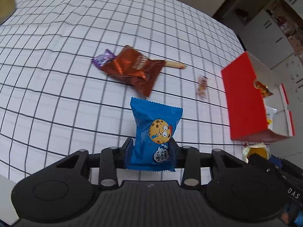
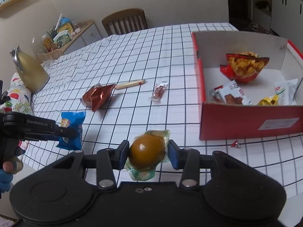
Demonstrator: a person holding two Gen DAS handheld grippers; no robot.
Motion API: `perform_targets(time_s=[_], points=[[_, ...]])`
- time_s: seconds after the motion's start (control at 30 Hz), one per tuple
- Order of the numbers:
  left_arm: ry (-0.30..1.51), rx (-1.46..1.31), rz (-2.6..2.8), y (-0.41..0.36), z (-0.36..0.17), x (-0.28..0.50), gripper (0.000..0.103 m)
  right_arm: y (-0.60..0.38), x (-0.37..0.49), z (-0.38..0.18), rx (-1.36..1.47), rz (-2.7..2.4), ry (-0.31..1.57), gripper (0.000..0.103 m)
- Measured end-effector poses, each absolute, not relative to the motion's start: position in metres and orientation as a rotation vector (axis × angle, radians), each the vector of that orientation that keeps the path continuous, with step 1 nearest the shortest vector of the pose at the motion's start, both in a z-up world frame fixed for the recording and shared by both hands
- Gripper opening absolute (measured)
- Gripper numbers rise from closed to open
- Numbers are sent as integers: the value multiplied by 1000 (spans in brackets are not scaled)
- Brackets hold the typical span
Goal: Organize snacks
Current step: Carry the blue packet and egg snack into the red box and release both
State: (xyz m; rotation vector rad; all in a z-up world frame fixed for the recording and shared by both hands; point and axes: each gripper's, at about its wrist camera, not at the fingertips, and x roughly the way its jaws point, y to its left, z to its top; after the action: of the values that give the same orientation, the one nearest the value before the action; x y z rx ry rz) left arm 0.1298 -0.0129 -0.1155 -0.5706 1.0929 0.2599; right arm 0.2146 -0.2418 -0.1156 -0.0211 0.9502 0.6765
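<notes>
The left gripper (image 1: 150,149) is clamped across the lower half of a blue cookie packet (image 1: 155,132), held above the surface (image 1: 56,56). The packet looks light, crinkly and slippery, its biscuit probably brittle, so a gentle squeeze mid-body suits it. The right gripper (image 2: 148,152) pinches a glossy brown domed snack (image 2: 146,152) in a clear wrapper; likely soft, best held at its widest part. To the right stands the red cardboard box (image 2: 246,121), open-topped, with snacks inside.
</notes>
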Motion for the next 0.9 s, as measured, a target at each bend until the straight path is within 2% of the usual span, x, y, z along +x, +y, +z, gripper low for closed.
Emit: perform_targets(time_s=[0.9], points=[[988,-317,-60,-138,-34,227,38,-322,257,-64,40,528,797,42]])
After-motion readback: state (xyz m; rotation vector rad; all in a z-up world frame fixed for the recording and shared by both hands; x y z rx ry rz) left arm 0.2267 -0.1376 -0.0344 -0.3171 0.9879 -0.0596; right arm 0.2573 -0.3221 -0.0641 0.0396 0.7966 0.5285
